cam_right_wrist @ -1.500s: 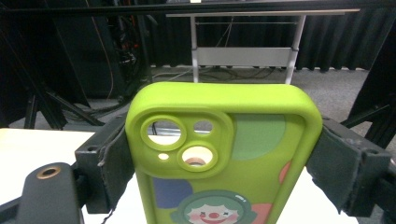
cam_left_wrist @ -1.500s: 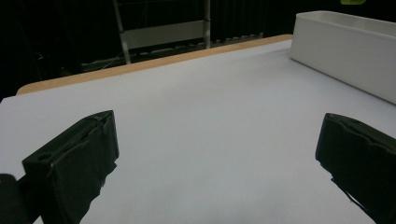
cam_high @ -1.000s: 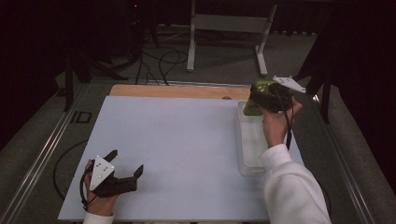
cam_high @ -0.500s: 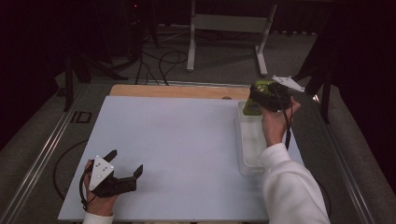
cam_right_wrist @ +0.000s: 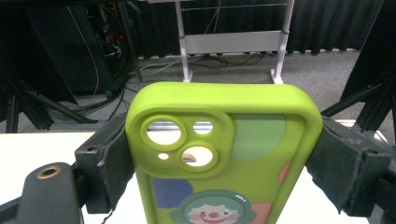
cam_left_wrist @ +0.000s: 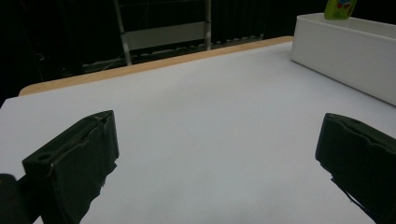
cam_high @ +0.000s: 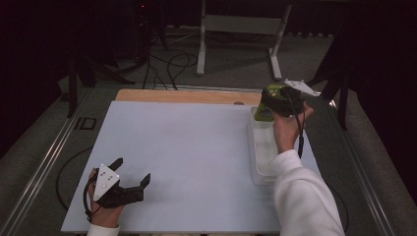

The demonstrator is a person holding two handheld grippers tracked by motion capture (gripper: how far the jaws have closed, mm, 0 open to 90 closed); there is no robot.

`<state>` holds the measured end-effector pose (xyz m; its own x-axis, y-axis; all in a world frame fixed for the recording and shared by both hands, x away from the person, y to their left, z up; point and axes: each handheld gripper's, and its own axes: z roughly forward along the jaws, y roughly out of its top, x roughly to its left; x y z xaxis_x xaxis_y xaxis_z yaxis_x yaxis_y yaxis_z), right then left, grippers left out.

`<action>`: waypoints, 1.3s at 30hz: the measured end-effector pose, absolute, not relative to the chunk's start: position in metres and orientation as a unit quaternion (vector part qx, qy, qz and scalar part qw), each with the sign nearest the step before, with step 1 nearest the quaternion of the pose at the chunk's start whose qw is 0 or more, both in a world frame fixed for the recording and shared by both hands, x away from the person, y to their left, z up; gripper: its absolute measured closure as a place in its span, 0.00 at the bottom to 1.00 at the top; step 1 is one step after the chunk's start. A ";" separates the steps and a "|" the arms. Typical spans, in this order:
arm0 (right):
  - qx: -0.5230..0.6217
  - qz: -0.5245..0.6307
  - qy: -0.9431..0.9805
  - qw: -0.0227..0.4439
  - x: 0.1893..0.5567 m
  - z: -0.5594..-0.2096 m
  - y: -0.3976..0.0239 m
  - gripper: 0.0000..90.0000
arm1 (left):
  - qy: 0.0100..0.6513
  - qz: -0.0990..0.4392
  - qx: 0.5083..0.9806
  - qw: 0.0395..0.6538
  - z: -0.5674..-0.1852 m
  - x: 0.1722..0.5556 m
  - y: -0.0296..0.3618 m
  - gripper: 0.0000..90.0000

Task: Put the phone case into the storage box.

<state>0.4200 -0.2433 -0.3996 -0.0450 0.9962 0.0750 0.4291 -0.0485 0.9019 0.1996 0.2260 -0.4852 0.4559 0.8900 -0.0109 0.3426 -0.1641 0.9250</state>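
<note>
A lime-green phone case with camera cut-outs and a cartoon face is clamped upright by its sides between the jaws of my right gripper. From the high view, this right gripper holds the case above the far end of a clear white tray at the table's right side. My left gripper rests open at the near left of the white table, nothing between its jaws. In the left gripper view, its gripper faces bare tabletop, with the tray and case far off.
The white mat covers the table, with a wooden strip along the far edge. A white metal stand and cables lie on the floor beyond. Dark curtains surround the area.
</note>
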 end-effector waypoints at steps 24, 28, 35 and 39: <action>0.603 0.391 0.601 0.349 0.434 -0.416 -0.241 0.17 | 0.435 0.288 0.706 0.478 -0.485 0.199 0.226 0.00; 0.603 0.392 0.604 0.344 0.436 -0.420 -0.240 0.17 | 0.435 0.289 0.706 0.479 -0.485 0.199 0.226 0.00; 0.600 0.384 0.611 0.345 0.439 -0.424 -0.236 0.17 | 0.435 0.289 0.706 0.479 -0.484 0.198 0.227 0.00; 0.602 0.382 0.611 0.344 0.441 -0.426 -0.236 0.17 | 0.435 0.289 0.705 0.480 -0.484 0.198 0.228 0.00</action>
